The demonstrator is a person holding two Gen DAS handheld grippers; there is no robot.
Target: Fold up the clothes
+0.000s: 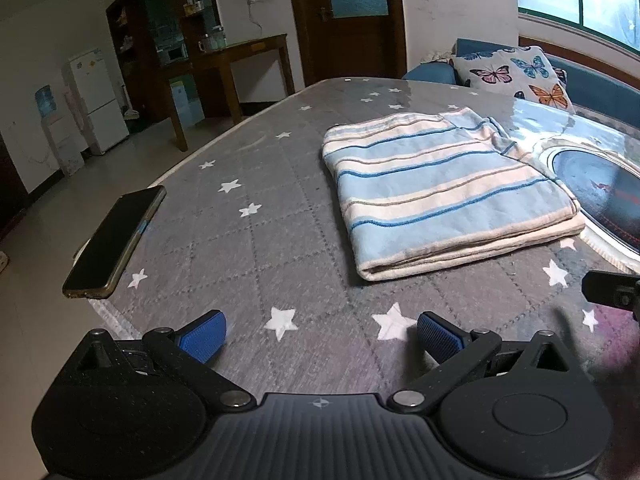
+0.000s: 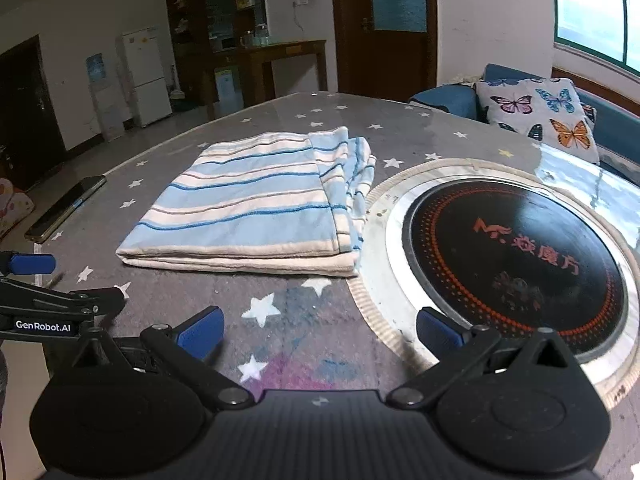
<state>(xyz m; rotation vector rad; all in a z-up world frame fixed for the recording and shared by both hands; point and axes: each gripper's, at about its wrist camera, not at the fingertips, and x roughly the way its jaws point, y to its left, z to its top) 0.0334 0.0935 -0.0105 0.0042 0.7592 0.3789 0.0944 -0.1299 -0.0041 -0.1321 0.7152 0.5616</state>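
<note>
A blue and cream striped garment [image 1: 444,192] lies folded into a flat rectangle on the grey star-patterned table [image 1: 256,240]. It also shows in the right wrist view [image 2: 256,208], in the middle of the table beside the round cooktop. My left gripper [image 1: 320,338] is open and empty, low over the table in front of the garment's near edge. My right gripper [image 2: 320,334] is open and empty, also short of the garment, with its right finger over the cooktop rim. Neither gripper touches the cloth.
A black smartphone [image 1: 114,242] lies at the table's left edge. A round black cooktop [image 2: 516,264] with a metal ring is set into the table to the right of the garment. A butterfly cushion [image 2: 540,114] on a blue sofa stands behind.
</note>
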